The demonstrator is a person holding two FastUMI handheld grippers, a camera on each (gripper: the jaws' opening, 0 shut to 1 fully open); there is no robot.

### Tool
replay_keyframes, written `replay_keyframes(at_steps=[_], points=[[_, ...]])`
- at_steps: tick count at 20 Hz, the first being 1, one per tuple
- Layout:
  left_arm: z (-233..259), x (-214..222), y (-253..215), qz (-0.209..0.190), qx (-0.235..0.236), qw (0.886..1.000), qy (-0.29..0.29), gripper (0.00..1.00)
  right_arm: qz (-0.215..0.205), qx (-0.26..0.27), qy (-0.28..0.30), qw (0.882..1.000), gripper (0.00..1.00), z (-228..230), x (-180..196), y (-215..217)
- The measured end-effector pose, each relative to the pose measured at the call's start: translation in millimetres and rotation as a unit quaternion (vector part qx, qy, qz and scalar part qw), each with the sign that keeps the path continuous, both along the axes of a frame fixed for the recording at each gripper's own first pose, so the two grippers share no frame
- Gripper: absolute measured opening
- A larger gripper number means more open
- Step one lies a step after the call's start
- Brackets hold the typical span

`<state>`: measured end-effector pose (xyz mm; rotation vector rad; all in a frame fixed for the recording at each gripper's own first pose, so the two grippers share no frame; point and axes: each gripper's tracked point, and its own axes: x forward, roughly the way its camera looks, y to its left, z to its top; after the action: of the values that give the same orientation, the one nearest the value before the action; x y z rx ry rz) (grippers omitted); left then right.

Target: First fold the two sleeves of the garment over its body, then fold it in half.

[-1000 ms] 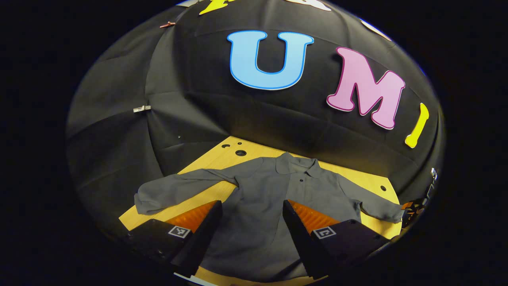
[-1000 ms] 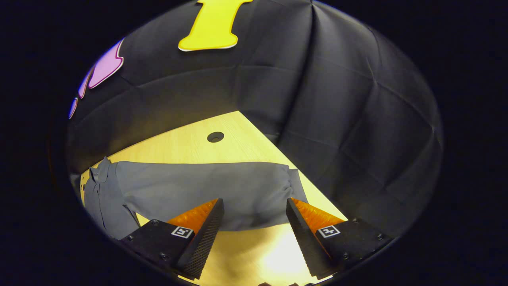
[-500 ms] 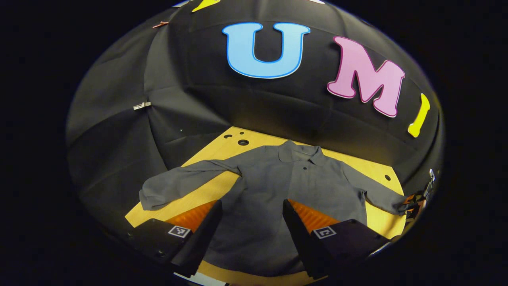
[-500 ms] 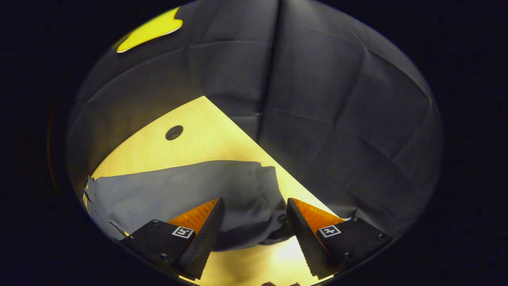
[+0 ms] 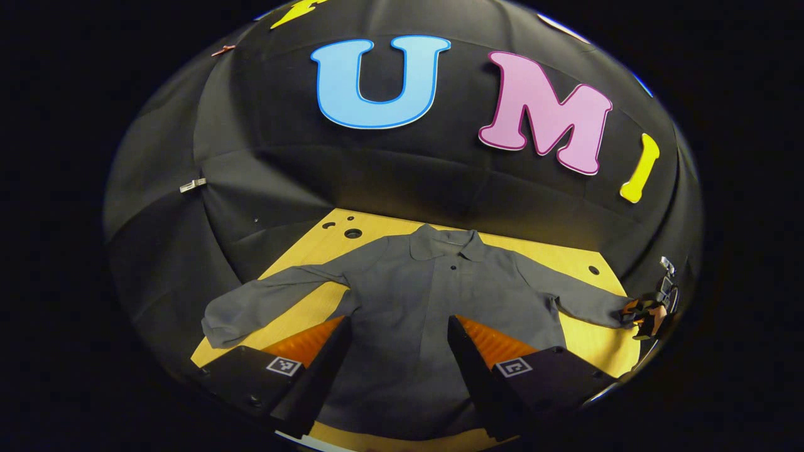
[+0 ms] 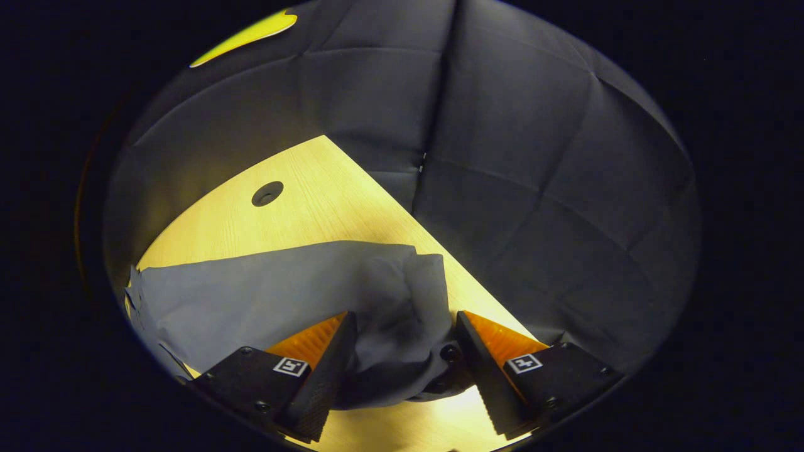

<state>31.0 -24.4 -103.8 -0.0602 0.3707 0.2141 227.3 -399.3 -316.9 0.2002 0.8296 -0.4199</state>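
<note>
Right gripper [image 6: 402, 351]: jaws spread, the bunched cuff of the grey long-sleeved collared shirt's right sleeve [image 6: 402, 314] lying between the 2 fingers. Cloth touches or nearly touches both inner faces, but no pinch is evident; judged not yet closed. The sleeve's long axis runs from the cuff away to this view's left, toward the shirt body.

Left gripper [image 5: 396, 370]: jaws spread, holding nothing, poised above the lower body of the grey shirt [image 5: 433, 301]. In the left gripper view the right gripper [image 5: 647, 314] sits at the far sleeve end.

The shirt lies flat, front up, collar toward the booth wall, on the light wooden tabletop [image 5: 314, 307] with both sleeves stretched outward. The left sleeve [image 5: 264, 301] is untouched.

Judgement: step in hand is grasping the right cuff; the fold must travel along the sleeve axis toward the body. A round hole in the tabletop [image 6: 267, 193] lies clear of that path. No obstruction seen.
</note>
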Motion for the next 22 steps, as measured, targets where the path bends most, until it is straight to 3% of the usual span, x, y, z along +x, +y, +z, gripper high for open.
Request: replay_keyframes(at_steps=[1,6,7,9,15,21,22], points=[[2.9,0.9,-4.8,-0.007,-0.009,1.000,-0.006,0.96,0.006,0.001,0.001,1.000,0.94,2.1,0.5,2.3],[9.1,2.4,-9.4,-0.020,-0.018,0.999,-0.020,0.96,0.051,-0.023,0.000,0.998,0.19,-4.7,15.9,26.6],[8.9,2.2,-9.9,-0.019,-0.018,0.999,-0.020,0.96,0.062,-0.027,-0.002,0.998,0.12,-5.4,19.4,30.9],[9.8,0.4,-7.4,-0.015,-0.018,0.999,-0.023,0.96,0.076,-0.028,-0.001,0.997,0.06,-1.4,18.4,37.0],[9.7,-6.9,8.6,0.006,-0.016,0.999,-0.027,0.96,0.098,-0.039,-0.025,0.994,0.06,17.8,25.1,44.0],[4.9,-19.6,24.0,0.027,-0.020,0.999,-0.029,0.96,0.163,-0.058,-0.061,0.983,0.05,85.2,19.9,77.6],[5.2,-23.3,26.0,0.031,-0.020,0.999,-0.029,0.96,0.178,-0.055,-0.068,0.980,0.00,96.8,20.1,88.3]])
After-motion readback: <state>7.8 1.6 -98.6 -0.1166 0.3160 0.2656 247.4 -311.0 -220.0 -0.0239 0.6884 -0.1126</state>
